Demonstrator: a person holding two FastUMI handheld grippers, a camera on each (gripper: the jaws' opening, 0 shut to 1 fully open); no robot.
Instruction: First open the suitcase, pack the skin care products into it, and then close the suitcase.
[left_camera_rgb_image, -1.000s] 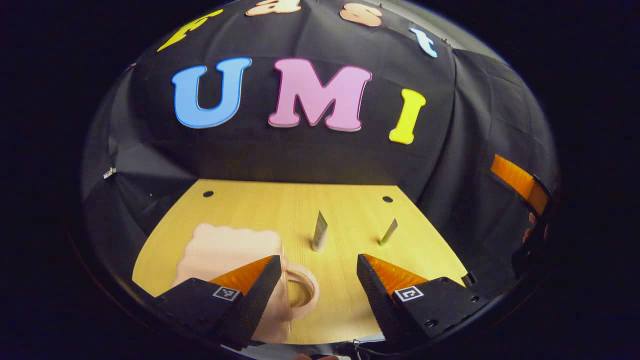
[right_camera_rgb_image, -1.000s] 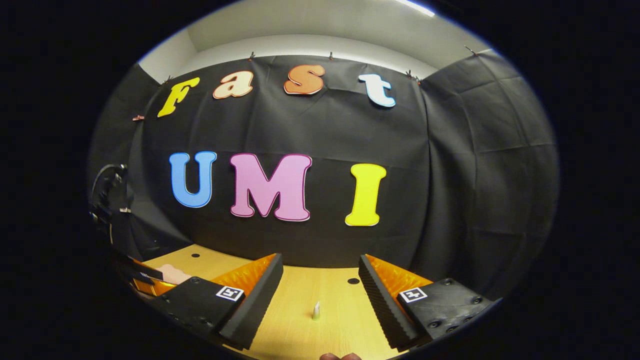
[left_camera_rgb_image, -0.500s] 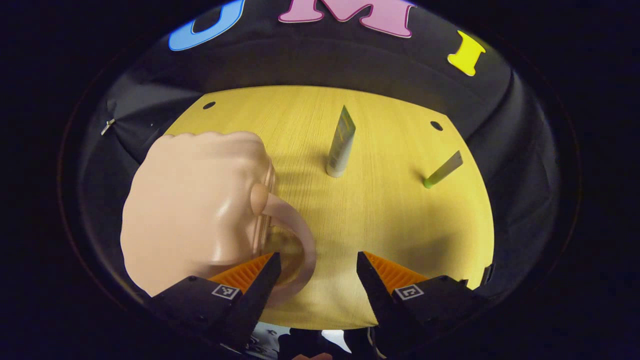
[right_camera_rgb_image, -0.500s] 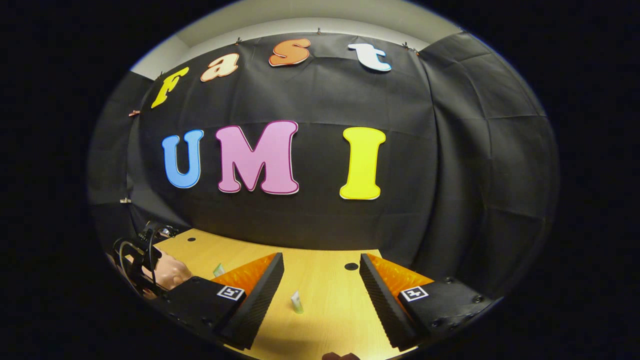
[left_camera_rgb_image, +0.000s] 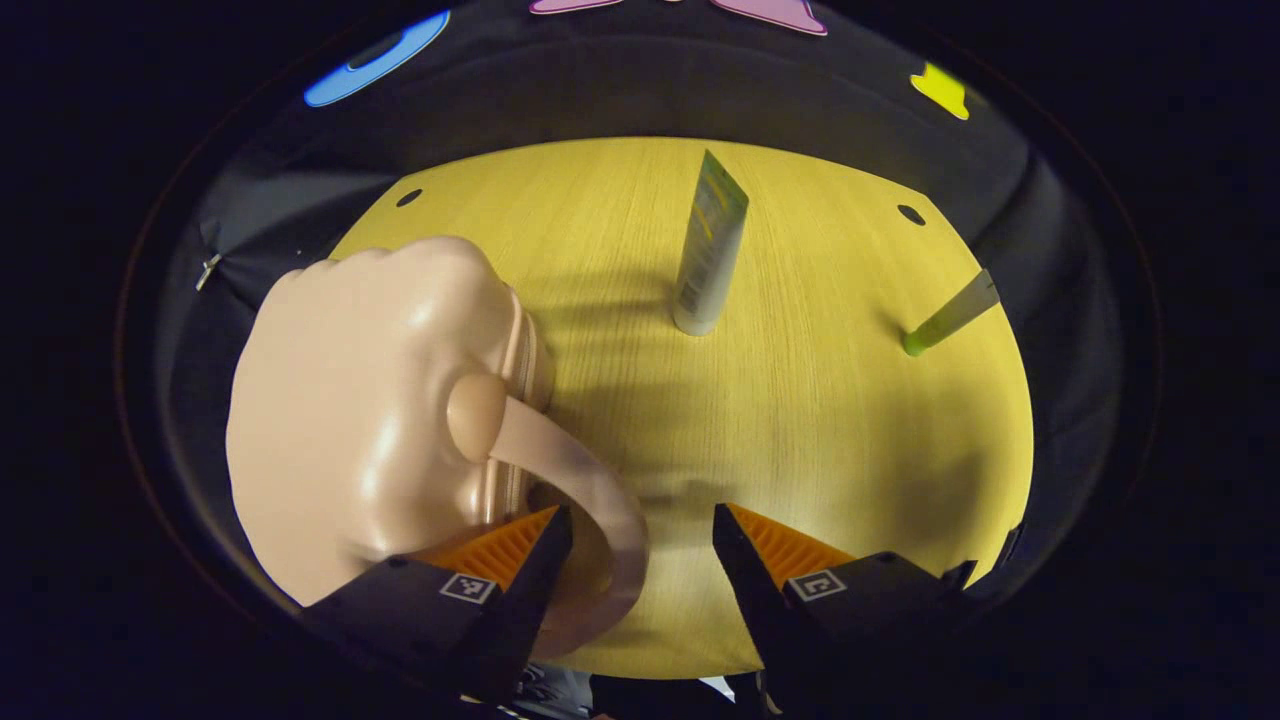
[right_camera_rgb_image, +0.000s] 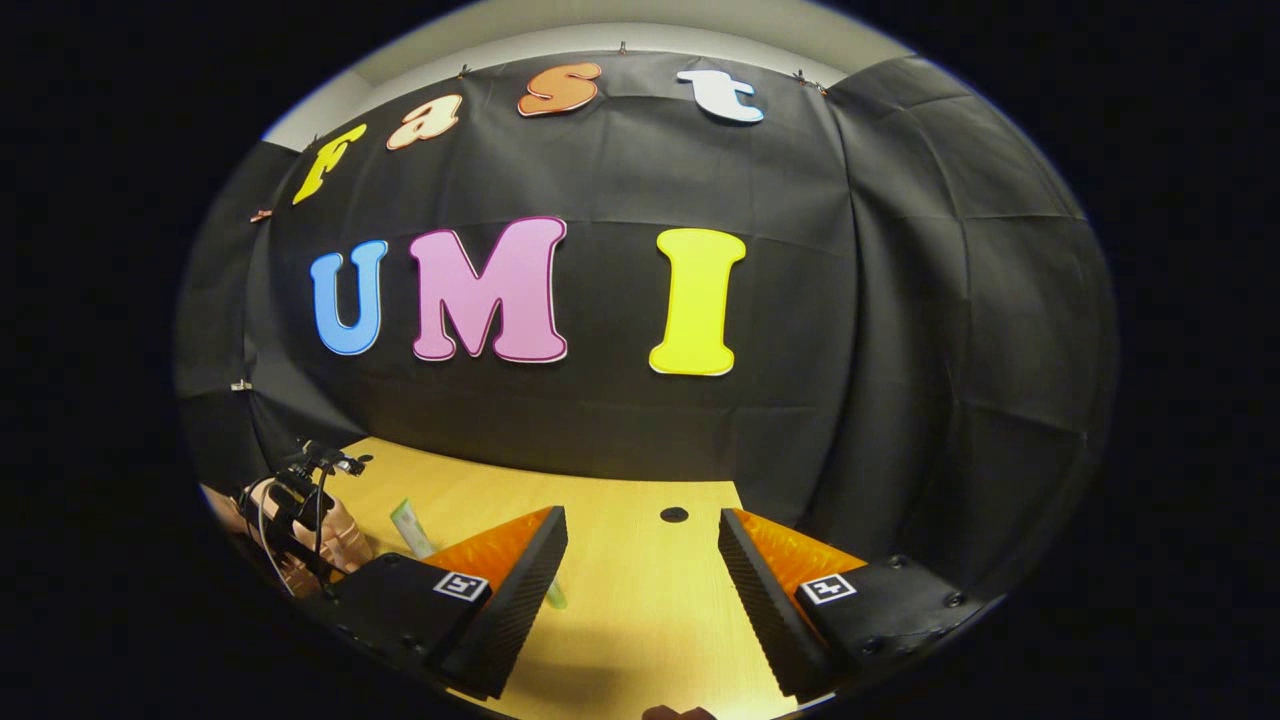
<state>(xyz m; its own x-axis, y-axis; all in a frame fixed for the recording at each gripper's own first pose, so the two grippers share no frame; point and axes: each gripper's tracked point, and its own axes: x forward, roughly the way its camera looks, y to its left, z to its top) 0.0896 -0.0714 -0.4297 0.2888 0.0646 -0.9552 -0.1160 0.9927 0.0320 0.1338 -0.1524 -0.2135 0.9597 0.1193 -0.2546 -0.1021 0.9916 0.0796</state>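
A small pale pink suitcase (left_camera_rgb_image: 370, 420) lies closed on the wooden table (left_camera_rgb_image: 800, 450) at the left, its curved handle (left_camera_rgb_image: 580, 490) pointing toward me. My left gripper (left_camera_rgb_image: 640, 545) hovers open just over the handle, one finger above the case edge, the other over bare table. A grey-green tube (left_camera_rgb_image: 710, 245) stands upright mid-table. A slim tube with a green cap (left_camera_rgb_image: 945, 318) leans at the right. My right gripper (right_camera_rgb_image: 640, 555) is open above the table. In the right gripper view a green tube (right_camera_rgb_image: 412, 528) stands beside its finger, with the suitcase (right_camera_rgb_image: 335, 545) and the other gripper (right_camera_rgb_image: 290, 495) at far left.
The table has round holes (left_camera_rgb_image: 910, 214) near its back corners. Black cloth walls close the booth behind and at both sides. Bare table lies between the suitcase and the tubes.
My left gripper has tilted down and moved closer over the suitcase handle. The right gripper has turned slightly right, so the tube slid behind its left finger.
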